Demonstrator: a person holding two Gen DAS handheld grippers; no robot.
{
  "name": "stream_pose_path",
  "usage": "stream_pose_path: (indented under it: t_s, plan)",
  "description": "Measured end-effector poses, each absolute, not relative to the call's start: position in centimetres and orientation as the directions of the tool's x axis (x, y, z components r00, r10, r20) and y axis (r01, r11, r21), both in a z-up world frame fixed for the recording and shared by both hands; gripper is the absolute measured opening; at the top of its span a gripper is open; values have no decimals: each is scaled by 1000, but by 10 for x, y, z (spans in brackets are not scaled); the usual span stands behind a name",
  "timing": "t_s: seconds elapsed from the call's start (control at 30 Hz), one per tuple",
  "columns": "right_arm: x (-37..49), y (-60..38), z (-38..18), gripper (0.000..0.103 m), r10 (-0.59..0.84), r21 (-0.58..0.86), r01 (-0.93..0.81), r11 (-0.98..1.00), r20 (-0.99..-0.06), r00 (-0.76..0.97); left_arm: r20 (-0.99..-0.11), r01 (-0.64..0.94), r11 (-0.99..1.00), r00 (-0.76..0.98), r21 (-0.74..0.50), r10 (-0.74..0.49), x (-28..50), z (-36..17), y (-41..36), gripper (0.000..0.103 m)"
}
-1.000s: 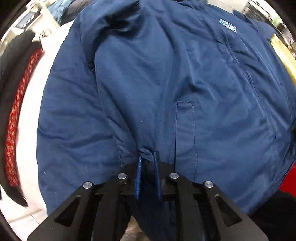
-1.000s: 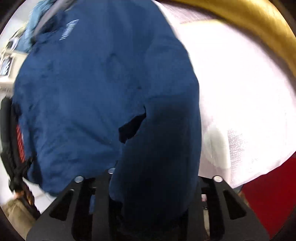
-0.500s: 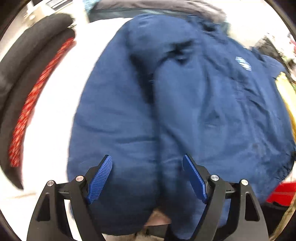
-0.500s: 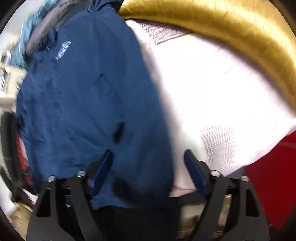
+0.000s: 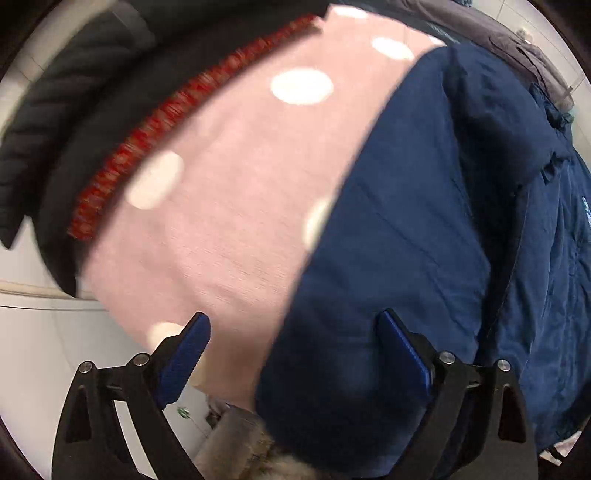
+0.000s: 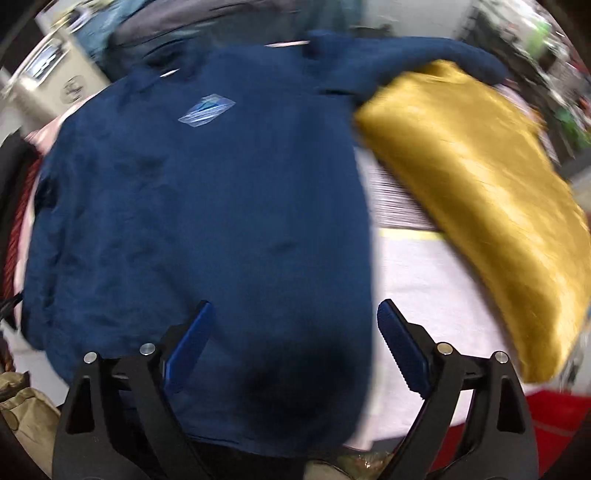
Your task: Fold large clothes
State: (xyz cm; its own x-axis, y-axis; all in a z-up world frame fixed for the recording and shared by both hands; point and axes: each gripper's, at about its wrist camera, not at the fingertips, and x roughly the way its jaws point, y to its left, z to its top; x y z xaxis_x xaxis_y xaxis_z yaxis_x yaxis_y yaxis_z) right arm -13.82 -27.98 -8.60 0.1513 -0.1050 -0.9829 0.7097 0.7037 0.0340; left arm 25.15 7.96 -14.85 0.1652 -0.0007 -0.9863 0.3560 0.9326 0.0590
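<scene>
A large navy blue jacket [image 6: 207,206] with a pale chest logo [image 6: 207,109] lies spread on the bed. It also shows in the left wrist view [image 5: 424,229], its left sleeve folded inward. My left gripper [image 5: 291,354] is open and empty, over the jacket's lower left edge and the pink sheet. My right gripper [image 6: 293,343] is open and empty, over the jacket's lower right hem. One sleeve [image 6: 406,51] stretches out at the far right.
A pink sheet with white dots [image 5: 229,177] covers the bed. A black garment with red trim [image 5: 96,122] lies at the left. A gold garment [image 6: 480,206] lies at the right on a white sheet [image 6: 424,288]. A grey garment [image 5: 498,33] lies beyond the jacket.
Both grippers let go of the jacket hem and opened. The left one then swung left toward the pink sheet; the right one pulled back and turned to face the whole jacket.
</scene>
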Motion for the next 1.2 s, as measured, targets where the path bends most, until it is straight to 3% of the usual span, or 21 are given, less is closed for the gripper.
stream_pose_path:
  t_s: [0.07, 0.13, 0.23, 0.3, 0.4, 0.53, 0.67, 0.8, 0.93, 1.07, 1.13, 1.17, 1.2]
  plan:
    - [-116, -263, -104, 89, -64, 44, 664, 747, -988, 138, -995, 367, 930, 103, 28, -11, 249, -166, 72, 92]
    - [-105, -254, -117, 89, -38, 53, 637, 769, -991, 129, -997, 363, 931, 71, 39, 14, 242, -183, 59, 83]
    - [-93, -239, -140, 89, -9, 38, 587, 809, -997, 77, -992, 378, 920, 105, 103, 68, 233, -186, 41, 57]
    - [-90, -234, -145, 89, -12, 23, 561, 828, -998, 58, -985, 411, 900, 144, 144, 92, 227, -174, 28, 20]
    - [-92, -233, -154, 89, -24, -5, 543, 840, -999, 29, -972, 442, 883, 230, 157, 57, 229, -135, 15, 10]
    - [-99, -234, -171, 89, -19, -27, 543, 839, -1000, -20, -891, 382, 897, 452, 223, 29, 264, -49, 14, 10]
    - [-93, -221, -181, 90, -74, -100, 461, 882, -994, -74, -752, 211, 918, 647, 335, 126, 323, 25, 33, 8]
    - [-86, -208, -184, 92, -113, -145, 418, 897, -988, -101, -723, 87, 951, 671, 296, 163, 388, 70, 49, 8]
    - [-66, -206, -170, 92, -99, -123, 432, 893, -992, -79, -712, 24, 934, 654, 356, 255, 438, 67, 50, 8]
    - [-52, -201, -163, 94, -86, -107, 428, 898, -994, -67, -766, -19, 909, 531, 416, 362, 465, 15, 38, 13]
    - [-46, -200, -172, 97, -74, -111, 414, 904, -992, -104, -765, 3, 896, 522, 444, 377, 464, -1, 22, 25]
    - [-45, -197, -179, 97, -82, -128, 398, 908, -988, -132, -751, 21, 884, 538, 466, 383, 456, -5, 10, 47]
    - [-44, -194, -184, 97, -91, -141, 383, 913, -985, -145, -738, 37, 878, 559, 477, 378, 448, -6, 3, 78]
